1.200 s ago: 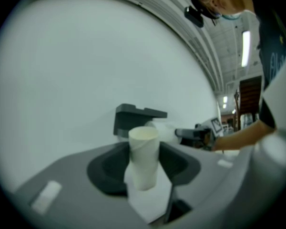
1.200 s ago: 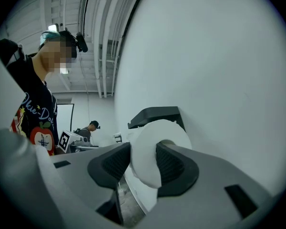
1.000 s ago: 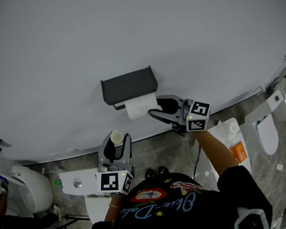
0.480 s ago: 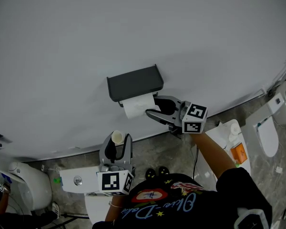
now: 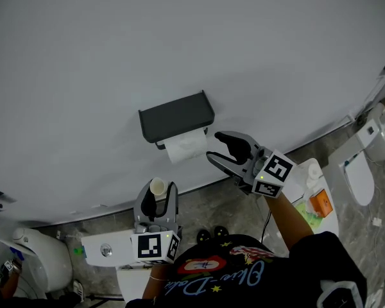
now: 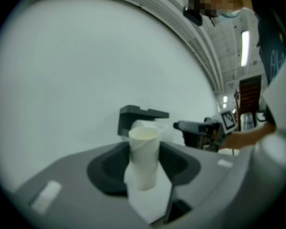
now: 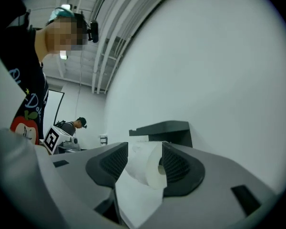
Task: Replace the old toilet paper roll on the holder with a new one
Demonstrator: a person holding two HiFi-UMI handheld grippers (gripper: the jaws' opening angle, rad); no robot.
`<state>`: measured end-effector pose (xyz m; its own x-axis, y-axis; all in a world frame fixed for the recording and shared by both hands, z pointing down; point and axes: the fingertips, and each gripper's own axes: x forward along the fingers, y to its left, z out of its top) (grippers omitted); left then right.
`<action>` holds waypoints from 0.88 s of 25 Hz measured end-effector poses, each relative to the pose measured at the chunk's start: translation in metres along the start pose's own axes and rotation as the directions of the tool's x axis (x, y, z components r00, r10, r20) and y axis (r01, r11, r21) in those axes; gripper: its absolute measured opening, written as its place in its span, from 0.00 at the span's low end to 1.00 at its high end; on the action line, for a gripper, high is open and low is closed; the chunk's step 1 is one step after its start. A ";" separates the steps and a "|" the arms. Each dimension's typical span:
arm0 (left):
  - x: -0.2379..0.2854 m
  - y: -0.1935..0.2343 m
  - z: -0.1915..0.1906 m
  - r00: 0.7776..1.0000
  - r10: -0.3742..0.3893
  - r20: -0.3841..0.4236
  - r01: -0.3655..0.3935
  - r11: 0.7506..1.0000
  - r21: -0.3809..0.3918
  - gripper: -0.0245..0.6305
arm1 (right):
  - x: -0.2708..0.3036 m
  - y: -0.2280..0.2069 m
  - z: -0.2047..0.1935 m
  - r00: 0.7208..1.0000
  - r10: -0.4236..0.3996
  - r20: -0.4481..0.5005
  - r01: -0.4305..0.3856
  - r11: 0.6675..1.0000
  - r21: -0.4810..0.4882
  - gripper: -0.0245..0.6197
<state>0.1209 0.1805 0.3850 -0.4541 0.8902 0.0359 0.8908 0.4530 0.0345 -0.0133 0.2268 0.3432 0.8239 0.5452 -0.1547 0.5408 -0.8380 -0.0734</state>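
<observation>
Old roll's bare tube (image 6: 144, 159) stands clamped in my left gripper (image 5: 158, 190), close by me. Right gripper (image 5: 216, 147), jaws wide, holds nothing, just beside new roll (image 5: 187, 146) under holder (image 5: 176, 115). Judgement: swap looks done; next, discard tube.

Under the holder (image 5: 176, 115), whatever carries the roll (image 5: 186, 146) is hidden by the shelf, as is the roll's top. In the right gripper view the right gripper (image 7: 145, 162) covers the roll's lower part and the end of its loose sheet. In the left gripper view, below the holder, the foot of the tube (image 6: 144, 155) is lost behind a paper scrap in the left gripper (image 6: 144, 168). Well right of the holder a toilet (image 5: 366, 165) is cut by the edge. Print on the orange box (image 5: 321, 204) nearer the holder is too small to read.
</observation>
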 end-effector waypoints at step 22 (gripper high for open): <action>0.007 -0.016 -0.016 0.997 -0.038 -0.070 0.043 0.997 0.069 0.33 | -0.025 0.024 -0.025 0.943 -0.331 -0.037 0.328 0.942 -0.073 0.06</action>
<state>0.1031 0.1782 0.4007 -0.4874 0.8670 0.1042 0.8695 0.4928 -0.0330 -0.0167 0.1938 0.3700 0.6044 0.7922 -0.0847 0.7916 -0.6091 -0.0481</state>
